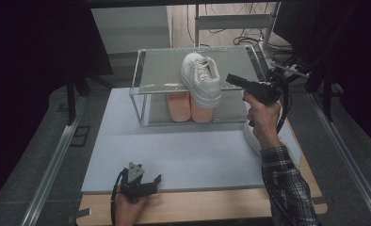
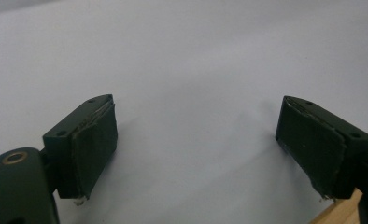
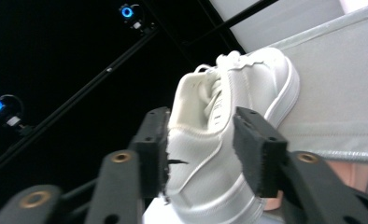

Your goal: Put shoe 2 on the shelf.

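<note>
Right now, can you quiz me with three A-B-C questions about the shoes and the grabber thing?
1. Where is the white sneaker?
A. on the top shelf of the clear rack
B. on the floor
C. between the left gripper's jaws

2. What colour are the shoes on the lower shelf?
A. black
B. green
C. pink

3. How do the left gripper jaws stand?
A. shut on a shoe
B. wide apart with nothing between them
C. shut tight together

Answers:
1 A: the sneaker sits on the rack's top shelf in the high view.
2 C: both show pink through the clear wall.
3 B: only bare grey mat lies between its jaws.
</note>
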